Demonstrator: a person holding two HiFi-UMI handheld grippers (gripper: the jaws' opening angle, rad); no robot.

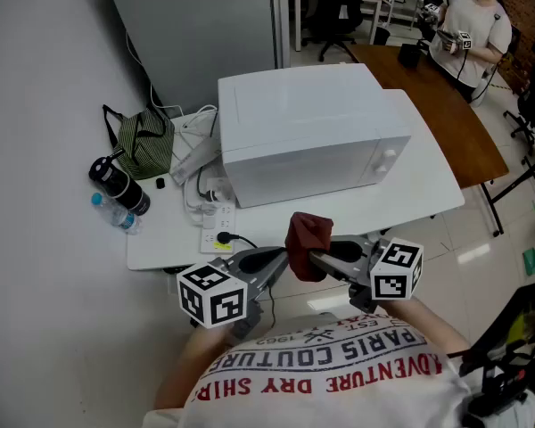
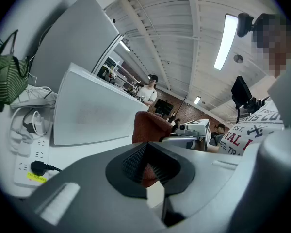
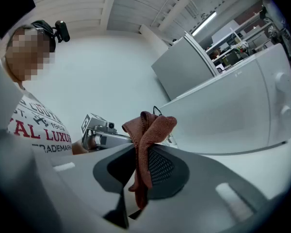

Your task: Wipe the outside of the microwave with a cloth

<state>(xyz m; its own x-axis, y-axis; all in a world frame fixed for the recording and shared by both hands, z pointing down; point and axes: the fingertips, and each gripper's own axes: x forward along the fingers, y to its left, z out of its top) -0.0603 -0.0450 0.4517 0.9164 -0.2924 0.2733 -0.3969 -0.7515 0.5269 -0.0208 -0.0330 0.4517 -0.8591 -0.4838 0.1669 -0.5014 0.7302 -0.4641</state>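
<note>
The white microwave (image 1: pixel 308 132) stands shut on a white table (image 1: pixel 165 239), door towards me. In front of the table's near edge, a red-brown cloth (image 1: pixel 306 242) is bunched between my two grippers, which point at each other. The left gripper (image 1: pixel 281 259) grips the cloth's left side and the right gripper (image 1: pixel 317 259) its right side. In the left gripper view the jaws (image 2: pixel 144 152) are closed with cloth (image 2: pixel 150 126) showing between and beyond the pads. In the right gripper view the cloth (image 3: pixel 146 135) is pinched in the jaws (image 3: pixel 143 152) and hangs down, the microwave (image 3: pixel 233 115) behind it.
Left of the microwave lie a green striped bag (image 1: pixel 145 143), a black bottle (image 1: pixel 120 185), a small water bottle (image 1: pixel 116 214), cables and a power strip (image 1: pixel 216 230). A grey cabinet (image 1: pixel 196 25) stands behind. A brown table (image 1: pixel 446 114) and a person (image 1: pixel 468 29) are at the back right.
</note>
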